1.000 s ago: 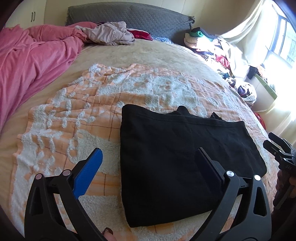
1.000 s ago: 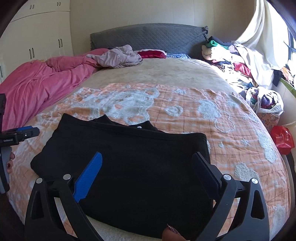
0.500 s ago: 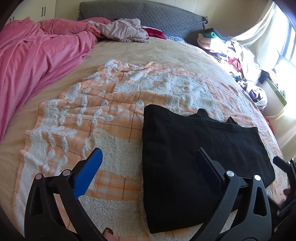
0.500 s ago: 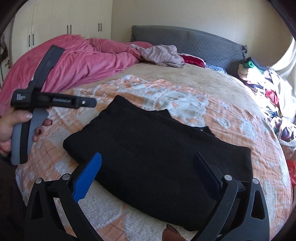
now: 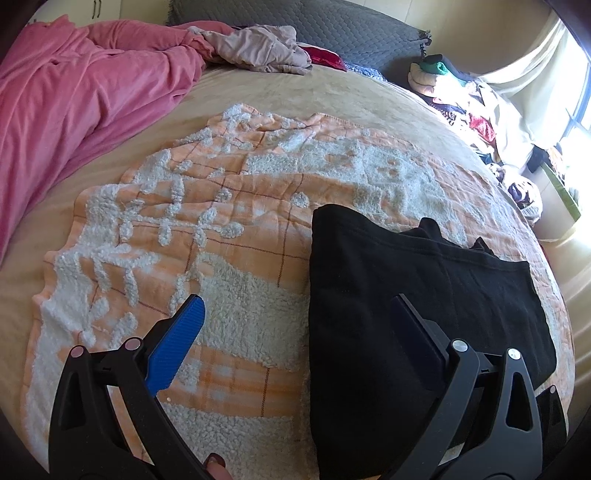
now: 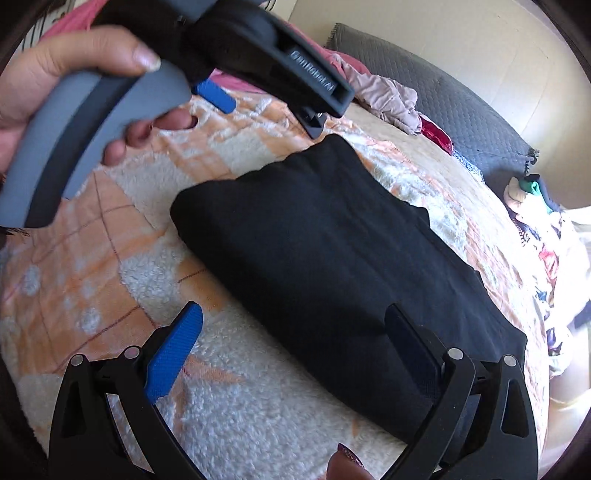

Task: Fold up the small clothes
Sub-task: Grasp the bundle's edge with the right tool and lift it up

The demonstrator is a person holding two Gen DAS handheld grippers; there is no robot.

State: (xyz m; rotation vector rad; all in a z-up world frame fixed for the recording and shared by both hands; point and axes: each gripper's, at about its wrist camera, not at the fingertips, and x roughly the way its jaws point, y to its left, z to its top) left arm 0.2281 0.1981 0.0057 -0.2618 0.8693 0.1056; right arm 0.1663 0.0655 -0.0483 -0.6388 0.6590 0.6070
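A black garment (image 5: 406, 302) (image 6: 332, 243) lies folded into a flat rectangle on an orange and white fleecy blanket (image 5: 207, 236) (image 6: 110, 258) on the bed. My left gripper (image 5: 295, 310) hovers open over the garment's left edge, its blue finger above the blanket and its dark finger above the cloth. My right gripper (image 6: 291, 314) is open too, low over the garment's near edge, with nothing between its fingers. In the right wrist view the left gripper's body (image 6: 258, 48) fills the upper left, held by a hand (image 6: 55, 77).
A pink duvet (image 5: 74, 92) is bunched along the bed's left side. Loose clothes (image 5: 258, 51) lie near the grey headboard (image 5: 351, 33). A heap of mixed laundry (image 5: 480, 110) sits at the right by the bright window and curtain.
Both grippers swung left and closer together; the left gripper's body and the hand now loom large in the right wrist view. The garment lies unmoved and both grippers stay open.
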